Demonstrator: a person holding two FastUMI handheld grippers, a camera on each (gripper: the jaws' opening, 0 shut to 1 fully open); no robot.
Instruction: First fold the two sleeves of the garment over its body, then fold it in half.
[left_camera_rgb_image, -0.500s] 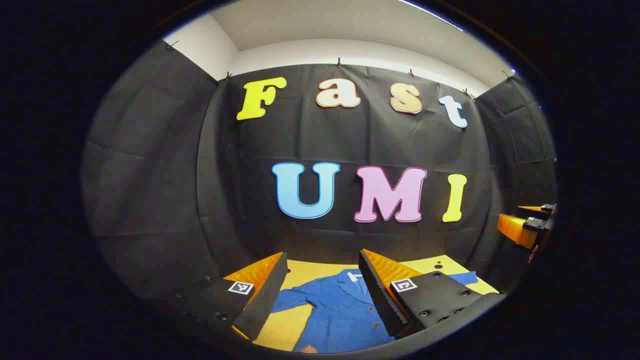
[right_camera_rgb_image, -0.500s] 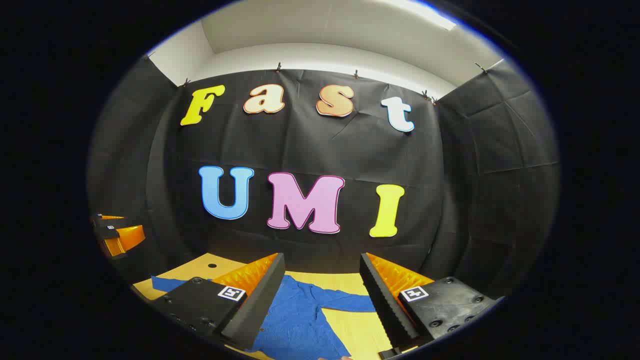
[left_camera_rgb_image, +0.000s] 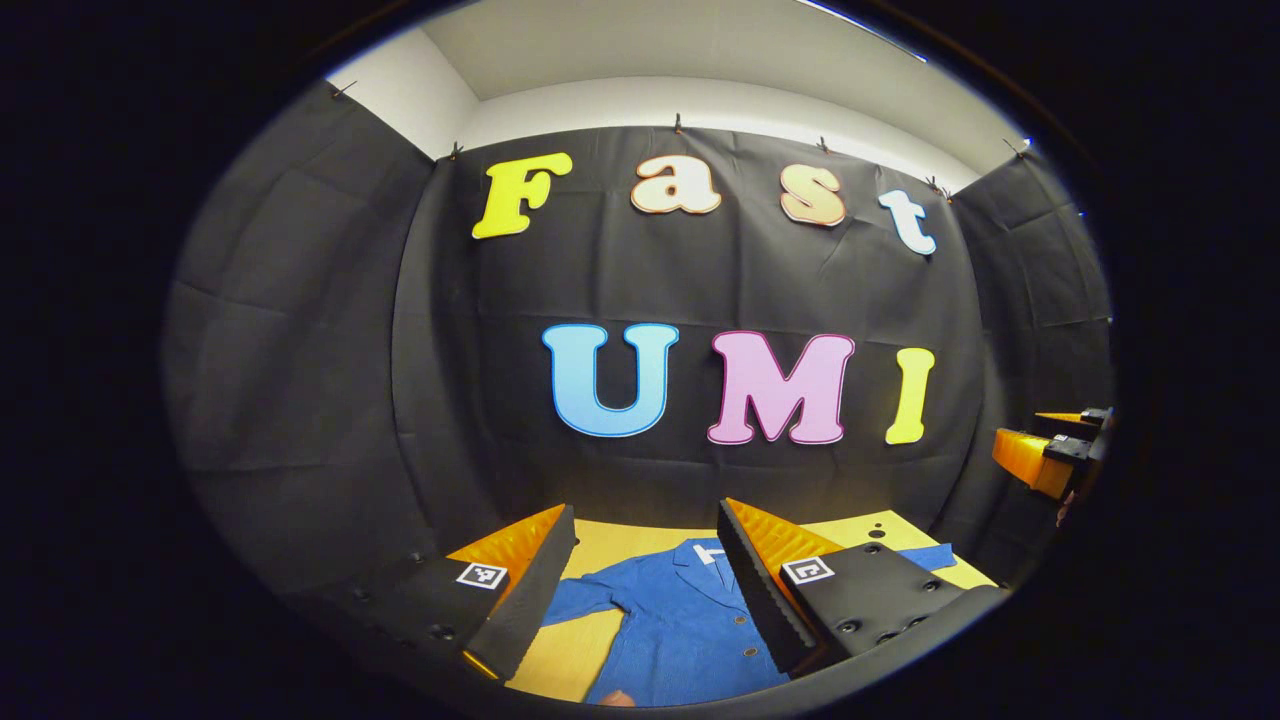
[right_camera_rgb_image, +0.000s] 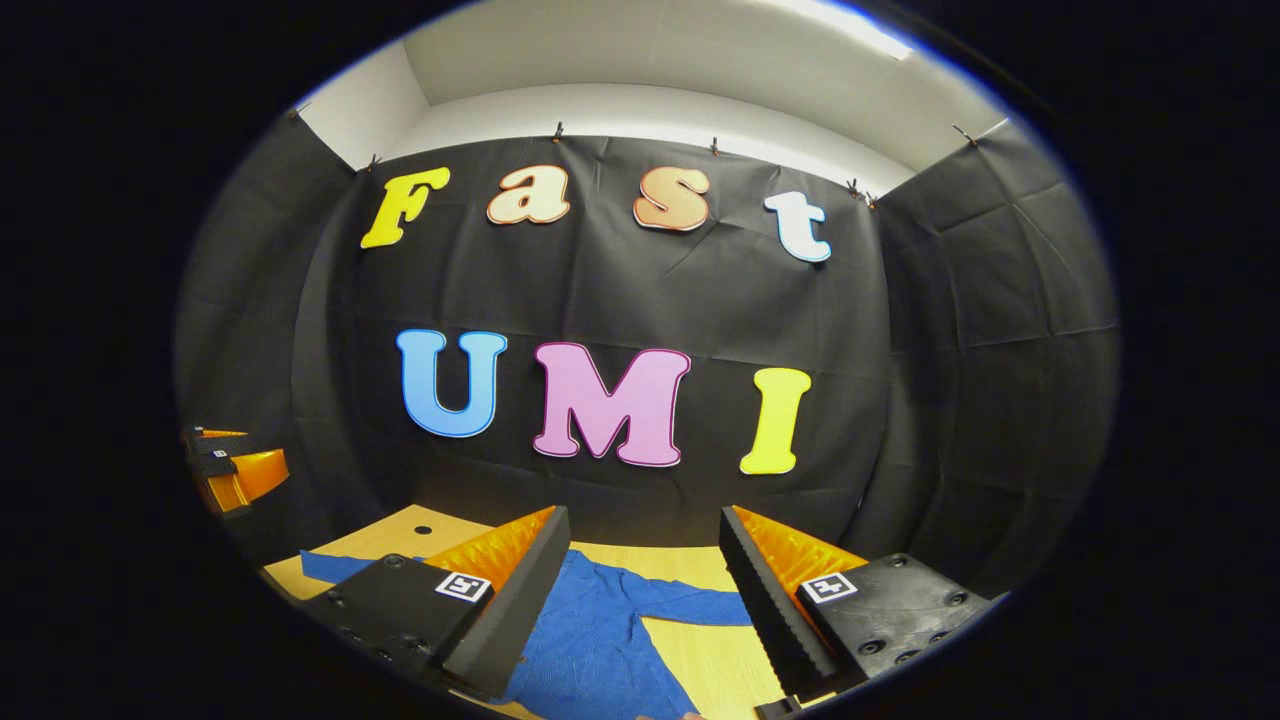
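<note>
The blue garment (left_camera_rgb_image: 680, 625) lies flat on the yellow counter (left_camera_rgb_image: 600, 545), sleeves spread — below and ahead of both raised grippers. The left gripper (left_camera_rgb_image: 645, 580) and right gripper (right_camera_rgb_image: 645, 585) hang spread wide, holding nothing — barely shifted from a moment earlier.

No words or numbers can be read on anything here. Each finger of the left gripper (left_camera_rgb_image: 645, 515) and the right gripper (right_camera_rgb_image: 642, 515) carries a square black-and-white marker tag (left_camera_rgb_image: 481, 575) with a block pattern, not letters. The white collar label (left_camera_rgb_image: 708, 552) on the blue garment (left_camera_rgb_image: 680, 620) is too small to read.
</note>
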